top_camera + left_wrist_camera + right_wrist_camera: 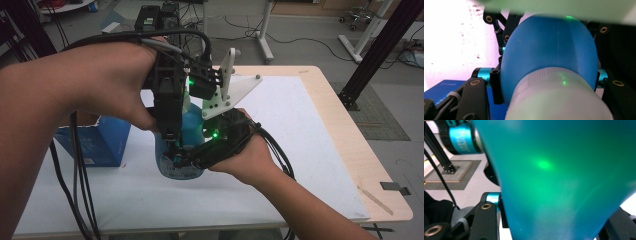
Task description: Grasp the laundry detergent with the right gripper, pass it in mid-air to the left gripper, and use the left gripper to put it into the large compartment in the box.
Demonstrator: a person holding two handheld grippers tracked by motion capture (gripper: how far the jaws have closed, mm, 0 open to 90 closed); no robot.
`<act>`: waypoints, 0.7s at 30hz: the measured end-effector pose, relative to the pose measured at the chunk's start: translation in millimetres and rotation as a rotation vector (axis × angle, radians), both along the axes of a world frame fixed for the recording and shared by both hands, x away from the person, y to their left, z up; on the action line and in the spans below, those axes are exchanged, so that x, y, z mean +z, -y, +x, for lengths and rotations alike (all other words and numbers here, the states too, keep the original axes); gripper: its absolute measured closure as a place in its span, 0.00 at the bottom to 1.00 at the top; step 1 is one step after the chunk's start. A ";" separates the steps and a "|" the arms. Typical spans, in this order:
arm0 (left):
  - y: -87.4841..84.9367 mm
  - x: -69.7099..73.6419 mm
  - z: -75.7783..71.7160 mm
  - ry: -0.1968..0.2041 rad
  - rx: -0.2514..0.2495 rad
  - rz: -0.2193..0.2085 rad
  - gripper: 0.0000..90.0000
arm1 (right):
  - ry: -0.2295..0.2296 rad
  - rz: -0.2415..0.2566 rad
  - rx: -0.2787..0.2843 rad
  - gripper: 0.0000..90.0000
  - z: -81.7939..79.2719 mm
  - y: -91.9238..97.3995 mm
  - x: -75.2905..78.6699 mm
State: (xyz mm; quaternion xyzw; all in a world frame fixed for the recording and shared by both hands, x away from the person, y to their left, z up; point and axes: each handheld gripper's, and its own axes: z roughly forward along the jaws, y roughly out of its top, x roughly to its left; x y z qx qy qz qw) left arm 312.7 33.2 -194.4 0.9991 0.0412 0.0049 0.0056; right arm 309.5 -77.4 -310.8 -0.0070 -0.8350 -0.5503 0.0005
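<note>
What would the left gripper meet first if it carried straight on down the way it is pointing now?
The left gripper points down over the blue bottle, its jaws shut on the bottle's top. Going straight on, it would press into the bottle's wider blue shoulder first; the white table probably lies beneath, though depth is unclear.

I see a translucent blue bottle [181,150] standing upright on the white tabletop [300,150], just left of centre in the high view; it has a rounded blue shoulder and a pale ribbed cap [554,100].
</note>
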 end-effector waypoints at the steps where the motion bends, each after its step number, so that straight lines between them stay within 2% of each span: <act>1: -0.8 -0.1 0.9 0.000 0.002 0.003 0.43 | 0.001 0.011 0.002 0.45 0.1 1.2 0.4; 4: -3.0 -1.1 3.2 0.005 0.009 0.014 0.43 | 0.016 0.016 -0.002 0.36 -0.2 4.0 1.5; 8: -8.0 0.0 5.0 0.004 0.029 0.013 0.43 | 0.012 -0.038 -0.014 0.25 1.6 8.0 -0.9; 12: -13.5 3.7 6.0 0.006 0.041 0.008 0.43 | 0.022 -0.067 -0.033 0.24 4.7 17.9 -3.2; 14: -16.1 6.5 6.6 0.003 0.054 0.007 0.43 | 0.029 -0.086 -0.048 0.15 6.6 23.1 -2.8; 21: -28.8 22.6 8.1 -0.003 0.107 0.008 0.43 | 0.014 -0.183 -0.081 0.12 19.8 42.9 -3.1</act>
